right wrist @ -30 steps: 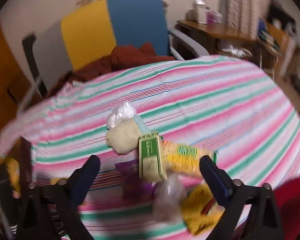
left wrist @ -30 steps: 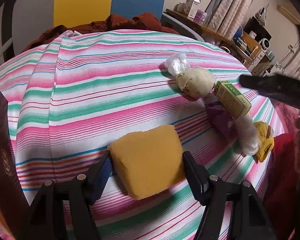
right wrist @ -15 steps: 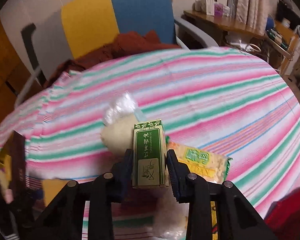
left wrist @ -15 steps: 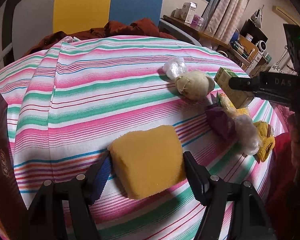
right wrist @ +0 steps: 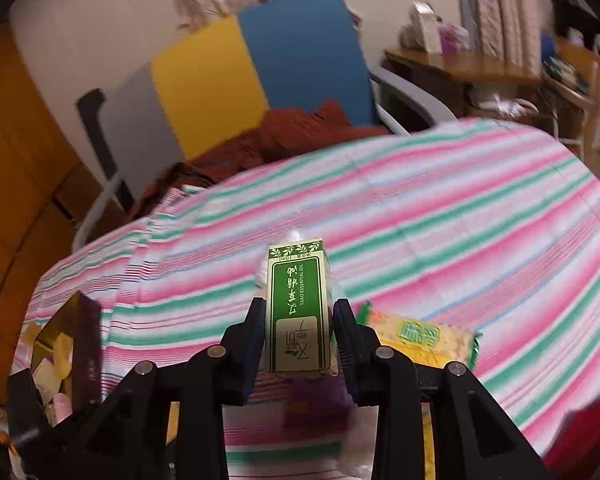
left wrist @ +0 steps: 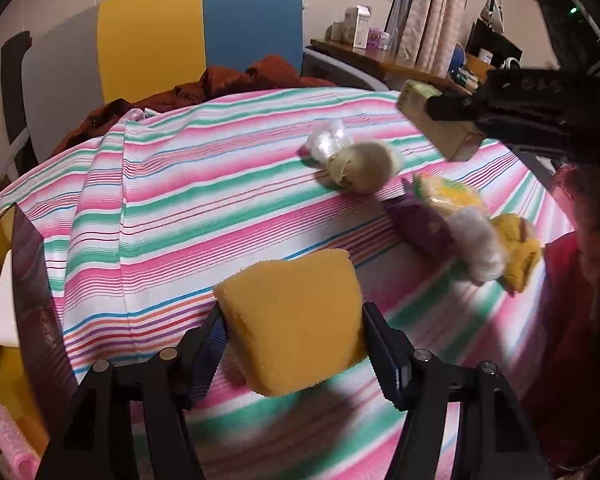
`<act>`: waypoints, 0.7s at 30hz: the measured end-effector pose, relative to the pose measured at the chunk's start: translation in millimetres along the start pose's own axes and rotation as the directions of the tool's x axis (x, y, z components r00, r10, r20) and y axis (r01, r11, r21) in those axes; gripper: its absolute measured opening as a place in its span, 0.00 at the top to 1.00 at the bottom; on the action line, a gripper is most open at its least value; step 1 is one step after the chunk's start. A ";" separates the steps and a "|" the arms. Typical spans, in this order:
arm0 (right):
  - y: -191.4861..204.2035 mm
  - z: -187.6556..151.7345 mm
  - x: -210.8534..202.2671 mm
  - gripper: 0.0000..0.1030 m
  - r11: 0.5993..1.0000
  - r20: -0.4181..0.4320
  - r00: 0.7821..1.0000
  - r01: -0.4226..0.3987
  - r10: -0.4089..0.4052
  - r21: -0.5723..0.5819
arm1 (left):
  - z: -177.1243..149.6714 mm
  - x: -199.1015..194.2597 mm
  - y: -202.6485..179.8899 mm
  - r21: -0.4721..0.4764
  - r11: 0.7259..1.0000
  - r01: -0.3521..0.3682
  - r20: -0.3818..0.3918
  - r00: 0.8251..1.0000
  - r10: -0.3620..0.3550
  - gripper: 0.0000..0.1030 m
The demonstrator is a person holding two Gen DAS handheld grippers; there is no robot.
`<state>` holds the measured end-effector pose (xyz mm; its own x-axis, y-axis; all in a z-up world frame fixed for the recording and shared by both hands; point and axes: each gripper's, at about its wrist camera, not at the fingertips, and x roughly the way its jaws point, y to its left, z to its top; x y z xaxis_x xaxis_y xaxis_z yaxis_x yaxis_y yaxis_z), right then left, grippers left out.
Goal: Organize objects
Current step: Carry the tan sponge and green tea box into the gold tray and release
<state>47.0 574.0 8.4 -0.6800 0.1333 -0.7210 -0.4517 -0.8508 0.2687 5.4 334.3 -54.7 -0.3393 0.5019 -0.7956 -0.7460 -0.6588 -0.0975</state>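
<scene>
while the right gripper (right wrist: pixel 298 332) clamps a green box (right wrist: pixel 298 308), the left gripper's (left wrist: pixel 292 344) jaws are closing on a yellow sponge (left wrist: pixel 294 320), pads touching it.

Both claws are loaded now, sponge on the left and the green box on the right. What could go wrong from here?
1. The left claw is closing on the soft yellow sponge; it may squash and slip.
2. The right claw pinches the green box near its lower end; it could tilt out.
3. The snack packet lies close beneath and could get knocked.

Far and left half of striped cloth (left wrist: pixel 204 184) bare, free to pass. Right side blocked: round pouch (left wrist: pixel 362 164), snack packets (left wrist: pixel 448 196), yellow rag (left wrist: pixel 518 246). Dark box wall (left wrist: pixel 36 280) near left.
</scene>
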 end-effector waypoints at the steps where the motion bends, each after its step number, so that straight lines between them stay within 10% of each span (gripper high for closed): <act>1: 3.5 -0.1 -0.7 0.67 1.000 0.003 1.000 -0.004 0.004 -0.013 | 0.0 -4.6 -1.0 -0.001 1.000 -0.001 0.008 1.000 0.001 0.35; 21: 26.9 -9.5 -21.8 0.67 0.997 0.036 0.998 -0.045 0.047 -0.062 | -12.6 -121.2 43.8 -0.116 0.993 0.004 0.181 0.983 0.017 0.35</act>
<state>55.1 543.4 25.3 -0.7207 0.1115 -0.6842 -0.3841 -0.8858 0.2603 21.0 237.5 29.9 -0.4501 0.5833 -0.6761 -0.6755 -0.7176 -0.1694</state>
